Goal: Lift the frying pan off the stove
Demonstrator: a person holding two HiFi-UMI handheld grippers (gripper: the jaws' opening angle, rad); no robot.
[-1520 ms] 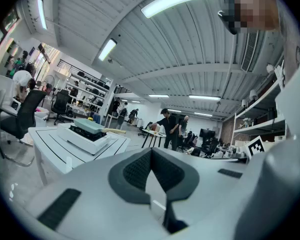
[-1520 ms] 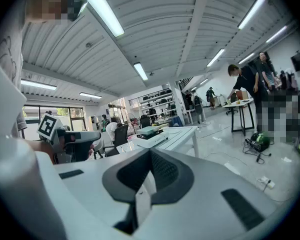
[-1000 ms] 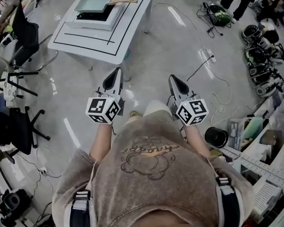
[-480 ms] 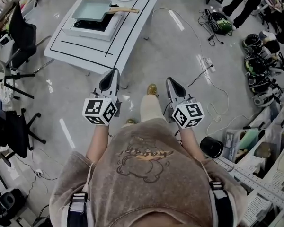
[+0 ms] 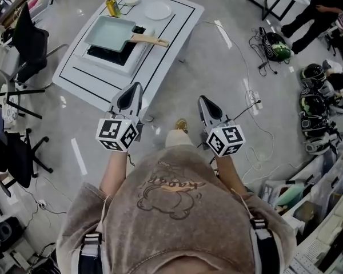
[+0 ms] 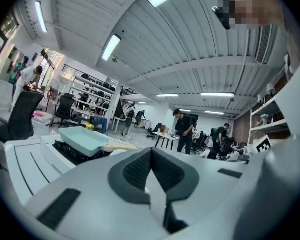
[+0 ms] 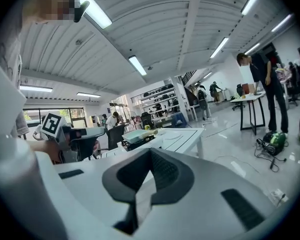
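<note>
My left gripper [image 5: 134,91] and right gripper [image 5: 206,103] both have jaws pressed together on nothing, well apart from the pale green square frying pan [image 5: 110,32] on the black stove [image 5: 111,55]. Arriving closed, I risk shoving its light wooden handle [image 5: 148,39] and skidding the pan off the burner.

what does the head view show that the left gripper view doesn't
Head view only: the person's brown shirt and the helmets on the floor. Left gripper view only: the ceiling lights and far shelves. Both: the pan on the stove, the white table, a black chair, and the left tongs, shut and empty.
</note>
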